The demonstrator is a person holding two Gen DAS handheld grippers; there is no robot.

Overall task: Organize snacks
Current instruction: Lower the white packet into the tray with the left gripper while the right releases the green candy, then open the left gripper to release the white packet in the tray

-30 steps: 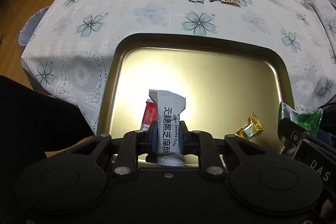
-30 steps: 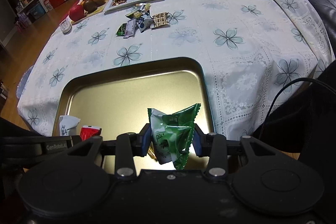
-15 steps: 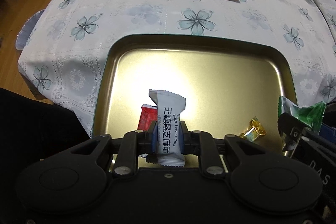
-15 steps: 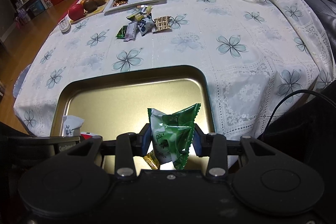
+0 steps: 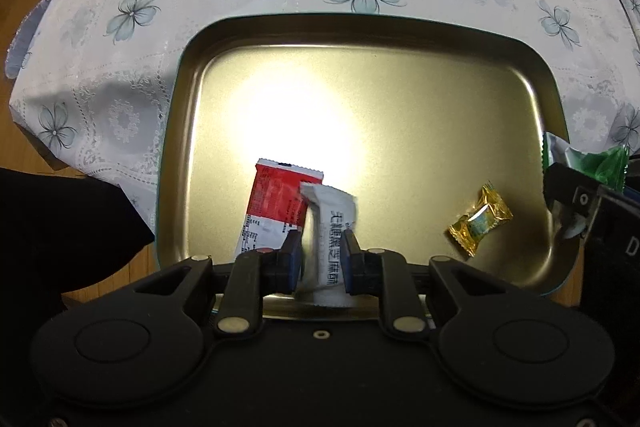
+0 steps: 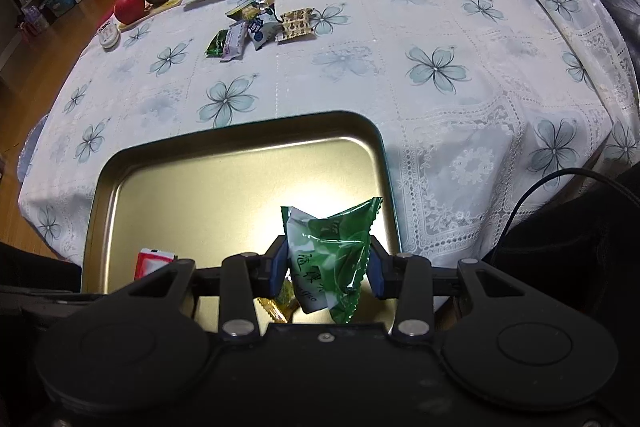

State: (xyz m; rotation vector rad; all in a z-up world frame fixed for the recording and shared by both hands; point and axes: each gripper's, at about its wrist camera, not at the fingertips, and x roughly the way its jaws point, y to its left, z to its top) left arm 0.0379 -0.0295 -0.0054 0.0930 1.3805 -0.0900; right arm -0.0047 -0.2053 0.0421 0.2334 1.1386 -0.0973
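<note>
Left gripper (image 5: pixel 322 261) jaws opening, white packet (image 5: pixel 331 247) between them over tray (image 5: pixel 400 99). Right gripper (image 6: pixel 327 269) pinching green packet (image 6: pixel 332 255); gold candy (image 5: pixel 479 219) at tray's 4 o'clock.

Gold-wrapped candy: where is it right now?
Left wrist view: the gold-wrapped candy lies loose on the tray, lower right, right of the white packet.

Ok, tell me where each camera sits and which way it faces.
Left wrist: rides the left gripper, looking steeply down at the gold tray; its jaws are opening, white packet between them; the right gripper shows at the right edge.
Right wrist: rides the right gripper, angled down over the tray, clamping a green packet; dark sleeve at the right.
Shared: tray, red packet, gold candy, snack pile.
</note>
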